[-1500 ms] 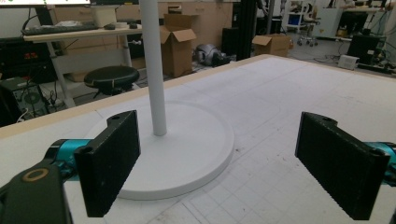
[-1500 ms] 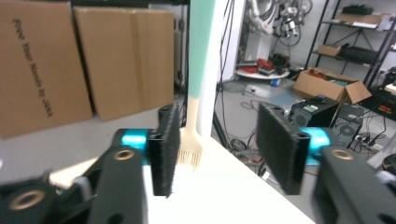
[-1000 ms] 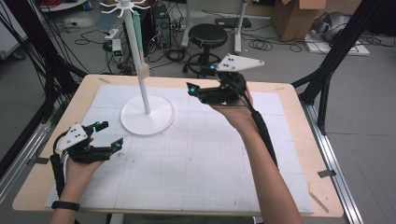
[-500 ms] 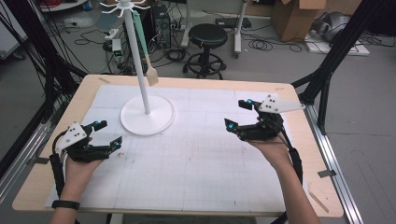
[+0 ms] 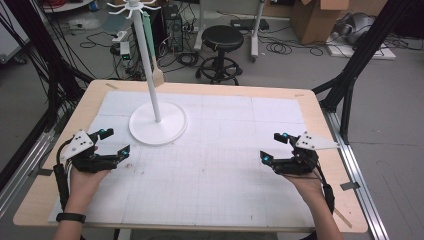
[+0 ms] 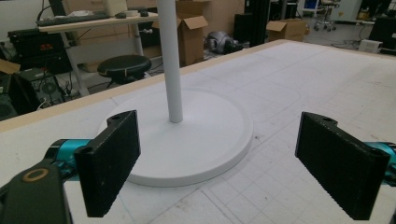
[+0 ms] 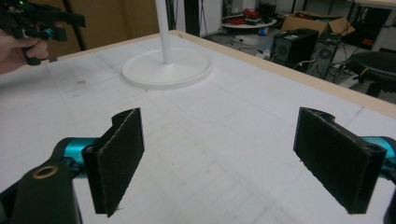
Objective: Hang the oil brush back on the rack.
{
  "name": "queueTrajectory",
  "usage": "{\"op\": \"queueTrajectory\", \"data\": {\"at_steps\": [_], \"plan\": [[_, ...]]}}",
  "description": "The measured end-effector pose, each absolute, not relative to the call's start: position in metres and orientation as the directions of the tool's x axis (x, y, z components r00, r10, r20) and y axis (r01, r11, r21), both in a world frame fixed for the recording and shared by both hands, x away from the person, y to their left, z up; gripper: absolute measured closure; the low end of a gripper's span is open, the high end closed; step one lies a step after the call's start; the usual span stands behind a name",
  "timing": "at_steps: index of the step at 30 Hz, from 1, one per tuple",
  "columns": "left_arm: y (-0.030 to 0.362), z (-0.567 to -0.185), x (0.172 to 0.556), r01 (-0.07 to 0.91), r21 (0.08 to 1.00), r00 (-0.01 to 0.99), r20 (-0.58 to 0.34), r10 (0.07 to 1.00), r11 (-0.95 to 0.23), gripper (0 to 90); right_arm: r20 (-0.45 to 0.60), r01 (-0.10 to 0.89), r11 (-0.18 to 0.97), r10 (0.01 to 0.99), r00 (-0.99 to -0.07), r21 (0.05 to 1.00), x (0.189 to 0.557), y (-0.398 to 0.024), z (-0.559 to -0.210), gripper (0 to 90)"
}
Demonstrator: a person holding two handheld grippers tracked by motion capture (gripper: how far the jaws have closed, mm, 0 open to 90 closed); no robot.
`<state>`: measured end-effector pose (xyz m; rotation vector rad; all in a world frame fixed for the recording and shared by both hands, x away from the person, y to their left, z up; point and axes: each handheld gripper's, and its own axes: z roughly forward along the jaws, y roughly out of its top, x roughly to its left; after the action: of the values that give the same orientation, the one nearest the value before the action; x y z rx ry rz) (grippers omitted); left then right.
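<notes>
A white stand [image 5: 157,125] with a round base and a tall pole rises at the back left of the table, with hooks at its top. A green-handled utensil with a wooden end [image 5: 157,76] hangs beside the pole. My left gripper [image 5: 116,140] rests open at the front left, a short way from the base. Its own view shows the base [image 6: 196,140] and pole [image 6: 170,60] between open, empty fingers [image 6: 109,163]. My right gripper [image 5: 270,147] is open and empty at the front right, far from the stand [image 7: 166,67].
A white gridded mat [image 5: 215,170] covers most of the wooden table [image 5: 320,120]. A black stool [image 5: 227,37], cables and cardboard boxes stand on the floor behind. Black frame struts [image 5: 350,75] flank the table. The other hand's gripper [image 7: 42,23] shows far off in the right gripper view.
My right gripper has come back from beside the stand's pole to the front right of the table, still open. The left gripper has stayed put.
</notes>
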<state>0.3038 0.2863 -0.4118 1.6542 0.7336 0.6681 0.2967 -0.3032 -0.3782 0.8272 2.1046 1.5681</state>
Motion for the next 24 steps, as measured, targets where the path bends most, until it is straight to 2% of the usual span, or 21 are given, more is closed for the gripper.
{"op": "queueTrajectory", "data": {"at_steps": [11, 24], "plan": [[0.284, -0.412, 0.301, 0.125, 0.976, 0.644, 0.058, 0.763, -0.180, 14.5, 0.022, 0.241, 0.205, 0.718, -0.696, 0.949, 0.288, -0.334, -0.415, 15.7], [0.282, -0.414, 0.301, 0.126, 0.973, 0.647, 0.067, 0.760, -0.193, 14.5, 0.043, 0.257, 0.166, 0.759, -0.650, 0.952, 0.285, -0.349, -0.426, 15.6]]}}
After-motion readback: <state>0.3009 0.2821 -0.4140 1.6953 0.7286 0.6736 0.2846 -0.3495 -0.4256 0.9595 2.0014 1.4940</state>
